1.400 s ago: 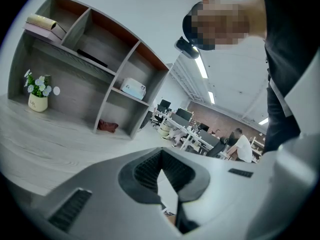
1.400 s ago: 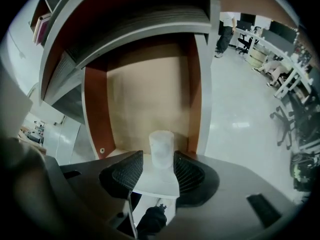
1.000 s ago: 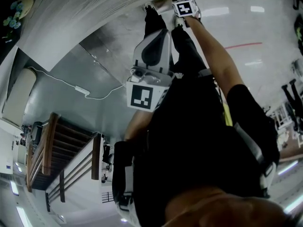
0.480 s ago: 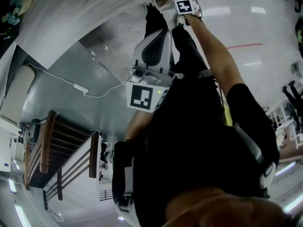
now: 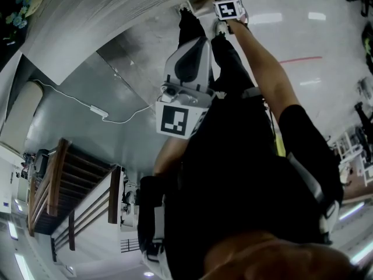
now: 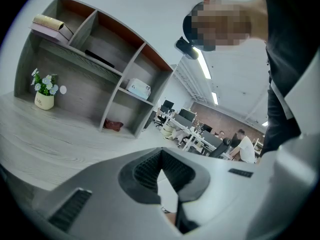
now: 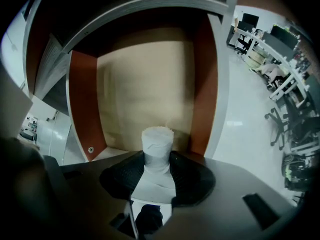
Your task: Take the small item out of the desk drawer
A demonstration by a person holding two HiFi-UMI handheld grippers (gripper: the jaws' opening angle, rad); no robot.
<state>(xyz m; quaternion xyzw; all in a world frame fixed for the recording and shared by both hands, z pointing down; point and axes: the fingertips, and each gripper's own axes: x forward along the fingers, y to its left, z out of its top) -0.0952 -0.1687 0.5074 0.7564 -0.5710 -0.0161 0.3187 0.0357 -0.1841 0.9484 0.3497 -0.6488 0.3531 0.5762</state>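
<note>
Right gripper [image 7: 156, 157] points down into the open drawer [image 7: 82, 101]: pale beige floor, red-brown side walls left and right, one screw low in the left wall. White roll [image 7: 157, 138] stands upright on the drawer floor, about midway between the two side walls and toward the floor's near edge. Its lower half sits between the right gripper's dark ribbed pads [image 7: 125, 176], its frayed top clear above them. Jaws stand wide and have just been closing; a pad lies along each side of the roll with no gap to see, so it reads as a grip on the roll. The roll's base is hidden by the jaws, so whether it rests on the floor or is lifted cannot be told. From the head view this gripper is at the far top, at the drawer's mouth under the desk's [image 5: 87, 16] wood-grain edge, bare forearm [image 5: 265, 57] stretched out to it. Left gripper [image 6: 160, 155] is held back near the person's torso, well apart from the drawer. Its pads meet at the tips, closed, nothing between them. It faces across the desk top toward a shelf unit [image 6: 100, 69] with a small flower pot [image 6: 44, 100] beside it. White cable [image 5: 76, 101] lies on the grey floor.
</note>
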